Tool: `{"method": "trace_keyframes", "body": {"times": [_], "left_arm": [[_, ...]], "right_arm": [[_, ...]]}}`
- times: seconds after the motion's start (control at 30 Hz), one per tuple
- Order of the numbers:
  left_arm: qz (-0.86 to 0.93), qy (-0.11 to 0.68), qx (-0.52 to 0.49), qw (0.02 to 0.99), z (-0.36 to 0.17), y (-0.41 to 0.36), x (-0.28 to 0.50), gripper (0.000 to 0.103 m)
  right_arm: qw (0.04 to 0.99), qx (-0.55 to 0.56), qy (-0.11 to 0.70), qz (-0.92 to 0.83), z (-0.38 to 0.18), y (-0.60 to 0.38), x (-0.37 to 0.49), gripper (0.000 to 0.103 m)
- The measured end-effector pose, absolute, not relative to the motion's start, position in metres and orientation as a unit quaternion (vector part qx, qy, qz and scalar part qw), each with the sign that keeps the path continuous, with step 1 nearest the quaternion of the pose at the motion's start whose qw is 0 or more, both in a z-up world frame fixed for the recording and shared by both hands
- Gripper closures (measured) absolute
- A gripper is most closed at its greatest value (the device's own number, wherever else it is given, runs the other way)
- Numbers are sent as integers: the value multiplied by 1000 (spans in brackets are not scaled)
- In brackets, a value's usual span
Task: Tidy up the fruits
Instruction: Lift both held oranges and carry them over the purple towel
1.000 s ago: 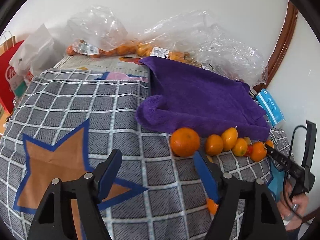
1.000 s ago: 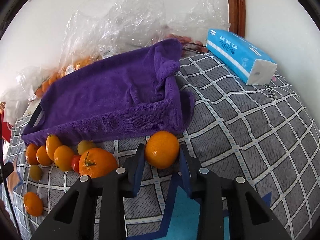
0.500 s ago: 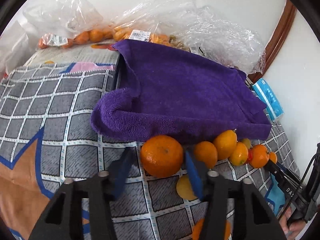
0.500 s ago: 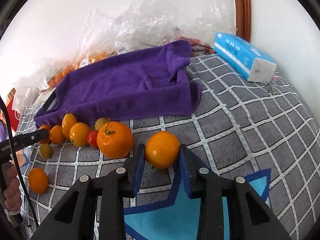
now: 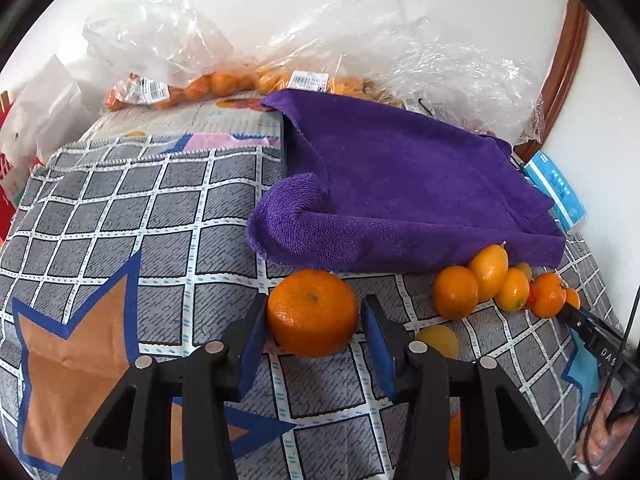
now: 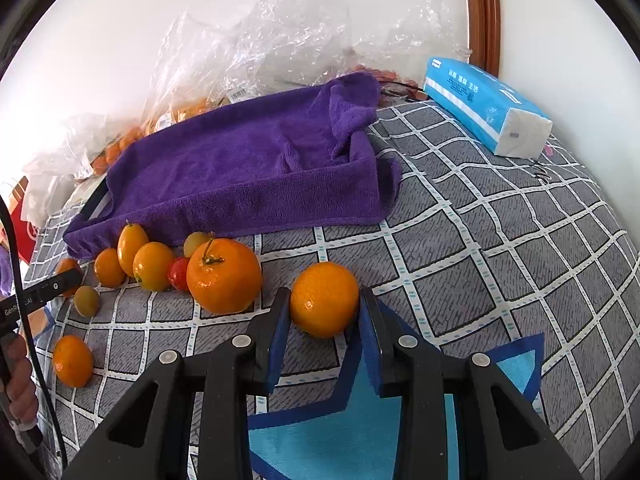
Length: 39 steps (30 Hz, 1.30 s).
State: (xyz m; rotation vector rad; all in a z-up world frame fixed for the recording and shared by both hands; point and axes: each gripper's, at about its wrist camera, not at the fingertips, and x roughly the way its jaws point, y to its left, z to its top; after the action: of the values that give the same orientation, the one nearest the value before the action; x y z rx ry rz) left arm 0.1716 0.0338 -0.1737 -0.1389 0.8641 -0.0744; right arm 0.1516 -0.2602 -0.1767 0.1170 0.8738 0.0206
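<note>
Checked grey cloth [image 5: 120, 208] over a soft surface, white wall behind; crinkled clear bags [image 5: 400, 40] at the back.

Item: purple terry towel [image 5: 400, 184], draped over a tray-like form.

Item: large dimpled orange [image 5: 312, 312], set between the pads of the left gripper [image 5: 312, 340]; jaws are opening, right pad apart from the peel.

Item: smooth small orange [image 6: 324, 304], clamped by the right gripper [image 6: 320, 332].

Item: loose citrus cluster [image 6: 152, 260] along the towel's edge.

Step judged: fruit collection; a lift onto the towel is likely required.
</note>
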Motion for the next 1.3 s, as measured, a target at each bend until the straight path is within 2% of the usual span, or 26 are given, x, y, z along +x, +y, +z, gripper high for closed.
{"method": "trace_keyframes", "body": {"times": [0.23,0.27,0.3,0.5,1.3], "left_arm": [[-37,417,-73,905,-174,37,174,57],[-36,416,-77,905,-174,38,173,58],[-34,414,-81,906,-173,39,172,63],[-41,393,-135,908,-172,52,165,63],[-67,339,-160,925,-154,55,145,63]], "right_arm": [[903,34,428,1,-178,-254,153,69],[903,31,428,-1,-178,-254,153,69],[903,29,428,-2,-178,-253,153,69],[908,52,417,5,-177,-261,150,70],[927,68,370,-13,-161,-265,128,70]]}}
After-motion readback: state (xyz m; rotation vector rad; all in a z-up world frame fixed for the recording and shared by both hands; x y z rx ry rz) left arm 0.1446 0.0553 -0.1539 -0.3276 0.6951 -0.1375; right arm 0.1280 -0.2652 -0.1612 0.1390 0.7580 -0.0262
